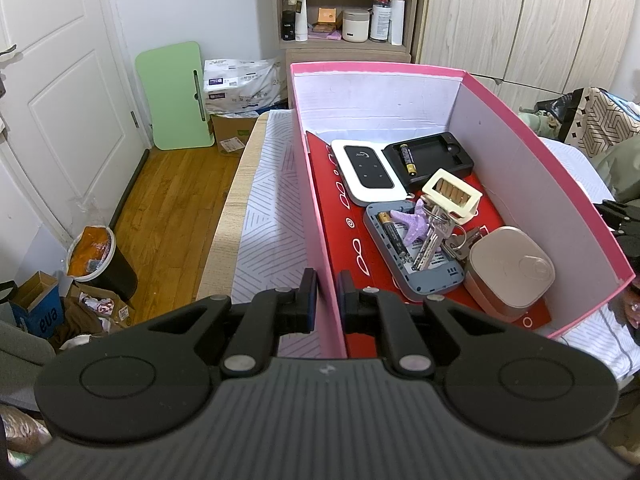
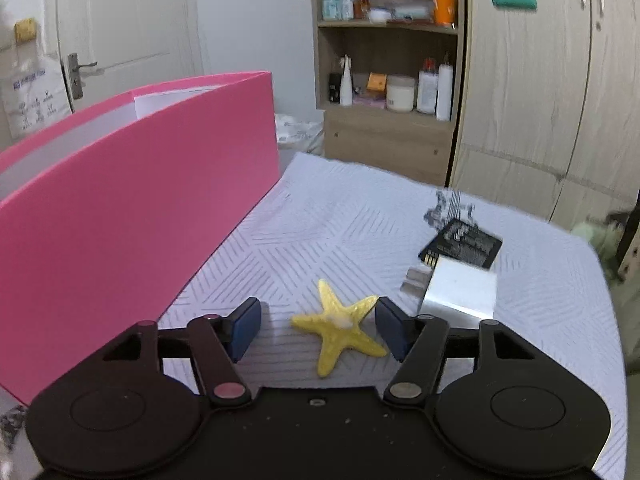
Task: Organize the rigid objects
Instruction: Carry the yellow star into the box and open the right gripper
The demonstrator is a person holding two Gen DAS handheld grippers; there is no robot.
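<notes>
A pink box (image 1: 316, 216) stands on the patterned table cover. My left gripper (image 1: 327, 300) is shut on the box's left wall near its front corner. Inside lie a white device (image 1: 368, 170), a black battery case (image 1: 430, 156), a grey tray (image 1: 416, 256) with a battery, a purple starfish (image 1: 416, 226), keys (image 1: 434, 236), a cream holder (image 1: 452, 194) and a beige case (image 1: 510, 272). My right gripper (image 2: 318, 330) is open around a yellow starfish (image 2: 340, 330) lying on the cover. The box's pink outer wall (image 2: 132, 208) is at its left.
A black card (image 2: 462, 242) and a shiny silver piece (image 2: 462, 290) lie on the cover beyond the right gripper. A shelf unit (image 2: 388, 80) and wardrobe doors (image 2: 540, 100) stand behind. The table's left edge (image 1: 224, 220) drops to a wooden floor with a bin (image 1: 100, 260).
</notes>
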